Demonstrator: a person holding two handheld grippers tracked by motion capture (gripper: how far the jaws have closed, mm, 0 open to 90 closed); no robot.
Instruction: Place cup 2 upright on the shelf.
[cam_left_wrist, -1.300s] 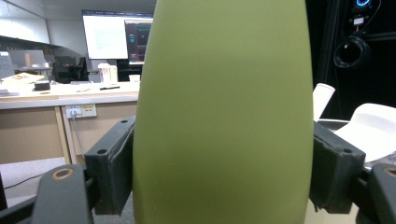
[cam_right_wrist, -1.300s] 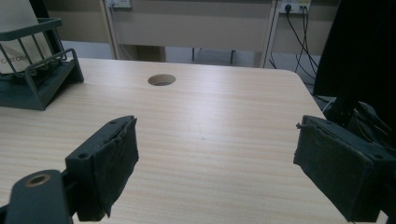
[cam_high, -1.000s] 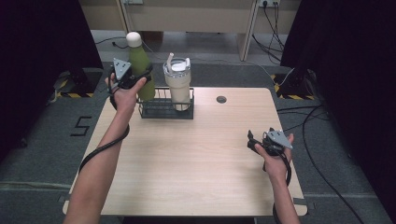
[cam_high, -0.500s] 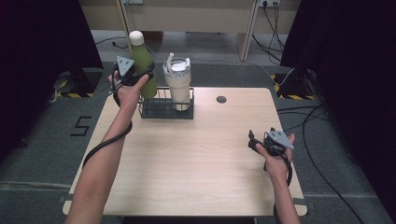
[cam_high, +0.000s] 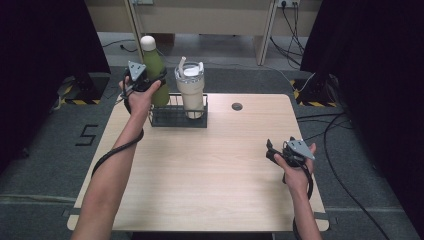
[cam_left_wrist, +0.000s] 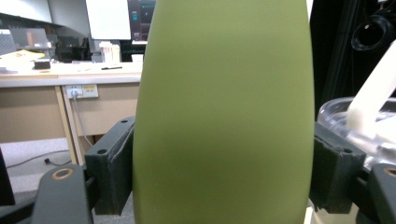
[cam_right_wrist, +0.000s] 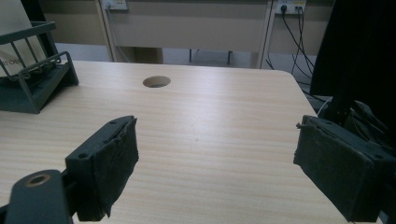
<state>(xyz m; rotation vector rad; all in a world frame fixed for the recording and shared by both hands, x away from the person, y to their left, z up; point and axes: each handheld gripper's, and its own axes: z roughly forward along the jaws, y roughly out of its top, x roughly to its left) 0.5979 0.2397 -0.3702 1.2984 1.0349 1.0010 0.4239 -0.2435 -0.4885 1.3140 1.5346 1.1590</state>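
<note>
My left gripper (cam_high: 150, 85) is clamped around the green bottle (cam_high: 154, 70). In the left gripper view the two black pads (cam_left_wrist: 112, 168) press flat against both sides of the bottle's green body (cam_left_wrist: 224, 112), so the jaws are closed as far as the bottle lets them. From the high view the bottle stands upright at the far left of the table (cam_high: 210, 170), at the left end of the dark wire rack (cam_high: 175, 117). I can't quite tell from this angle whether its base sits inside the rack or hangs just over it, since my hand and the rack's rim cover the bottom. The bottle has a pale cap (cam_high: 147, 42) on top.

Just beside the bottle, in the right part of the rack, stands a cream tumbler (cam_high: 191, 92) with a clear lid and a straw; its rim and straw (cam_left_wrist: 373, 98) show at the right edge of the left gripper view.

My right gripper (cam_high: 272, 150) sits well apart from all that, near the right edge of the table. Its jaws are spread wide with nothing between them, and in the right gripper view I see bare tabletop between the pads (cam_right_wrist: 109, 163). The round cable hole (cam_right_wrist: 156, 81) lies farther ahead, and a corner of the rack (cam_right_wrist: 32, 88) at the left.
</note>
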